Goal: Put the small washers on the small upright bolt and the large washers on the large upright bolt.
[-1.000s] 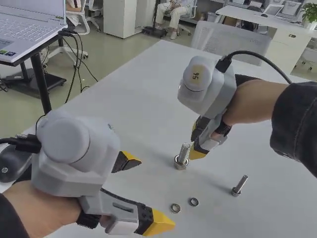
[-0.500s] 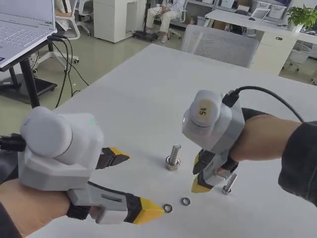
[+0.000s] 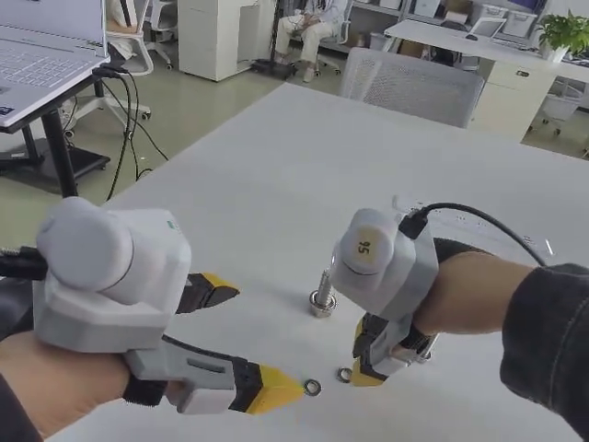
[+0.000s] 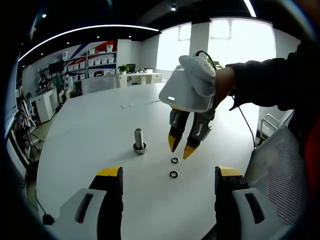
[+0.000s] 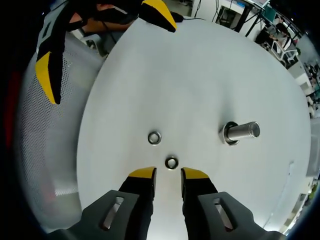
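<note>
The white desk (image 3: 276,166) carries everything. Your left gripper (image 3: 248,341) hangs released, jaws spread wide and empty, low over the desk's near edge. Your right gripper (image 3: 368,373) points down at the desk, jaws a narrow gap apart and holding nothing; it is clearly the nearer one to the work. The upright bolt (image 3: 322,293) stands with its long axis vertical, just beyond that gripper. Both small washers lie flat: the near washer (image 5: 171,162) sits just ahead of the right gripper's tips, and the far washer (image 5: 154,137) lies a little past it. A sticker (image 3: 364,247) on the right gripper reads 56.
</note>
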Motion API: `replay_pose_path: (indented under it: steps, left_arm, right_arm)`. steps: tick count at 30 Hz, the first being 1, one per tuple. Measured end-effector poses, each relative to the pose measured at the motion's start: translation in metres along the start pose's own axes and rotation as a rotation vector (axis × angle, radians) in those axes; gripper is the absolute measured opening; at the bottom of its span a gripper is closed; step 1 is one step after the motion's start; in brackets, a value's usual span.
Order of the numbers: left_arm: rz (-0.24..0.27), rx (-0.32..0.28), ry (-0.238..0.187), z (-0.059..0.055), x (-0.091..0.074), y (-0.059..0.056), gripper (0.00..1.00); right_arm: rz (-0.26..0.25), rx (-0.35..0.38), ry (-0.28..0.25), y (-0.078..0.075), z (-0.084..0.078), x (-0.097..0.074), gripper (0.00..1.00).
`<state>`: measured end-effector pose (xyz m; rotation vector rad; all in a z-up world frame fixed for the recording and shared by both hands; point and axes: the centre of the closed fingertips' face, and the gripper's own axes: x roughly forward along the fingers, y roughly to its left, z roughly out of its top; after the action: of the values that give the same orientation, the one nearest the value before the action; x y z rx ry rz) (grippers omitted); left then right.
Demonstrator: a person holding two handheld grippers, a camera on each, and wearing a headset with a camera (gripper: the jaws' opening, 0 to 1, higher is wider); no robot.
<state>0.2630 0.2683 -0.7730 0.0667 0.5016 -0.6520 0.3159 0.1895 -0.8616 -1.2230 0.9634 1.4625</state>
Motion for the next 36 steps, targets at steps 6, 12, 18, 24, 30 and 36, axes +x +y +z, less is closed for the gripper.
replay_pose_path:
  steps: [6,12,18,24,30,36]
  left_arm:
    - [0.000,-0.001,0.002,-0.002,0.001,0.000,0.74]
    - [0.001,-0.002,0.001,-0.003,0.001,-0.001,0.74]
    - [-0.002,-0.003,0.002,-0.004,0.002,-0.001,0.74]
    - [-0.002,-0.005,0.000,-0.005,0.002,-0.002,0.74]
    - [-0.005,-0.004,0.002,-0.005,0.002,-0.003,0.74]
    - [-0.004,-0.005,0.001,-0.005,0.003,-0.004,0.74]
  right_arm:
    - [-0.009,-0.020,0.020,-0.001,-0.002,0.009,0.21]
    - [-0.006,-0.036,0.018,0.000,0.001,0.013,0.20]
    - [-0.009,-0.041,0.026,-0.002,0.000,0.016,0.19]
    - [-0.001,-0.043,0.028,0.002,-0.002,0.020,0.17]
    - [-0.002,-0.042,0.026,0.000,-0.002,0.020,0.17]
    - [-0.002,-0.041,0.023,-0.001,-0.004,0.019,0.15]
